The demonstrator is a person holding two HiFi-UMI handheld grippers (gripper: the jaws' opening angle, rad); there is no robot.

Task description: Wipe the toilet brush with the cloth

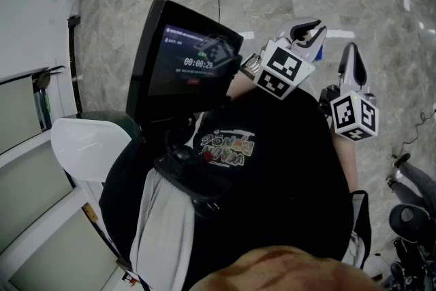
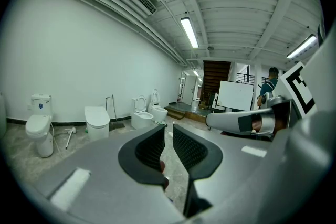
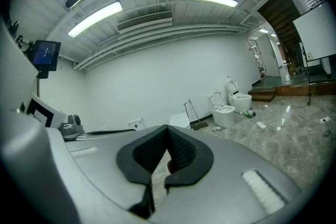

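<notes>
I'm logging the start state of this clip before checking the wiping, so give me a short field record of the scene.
Setting: indoor room with toilets standing in a row
Left gripper: held up before the person's chest, jaws slightly apart, nothing between them
Right gripper: held up beside it, jaws together at the tips, empty
Monitor: in front of the person, screen lit
Cloth: not in view
Toilet brush: none clearly made out
Task state: wiping not yet begun
</notes>
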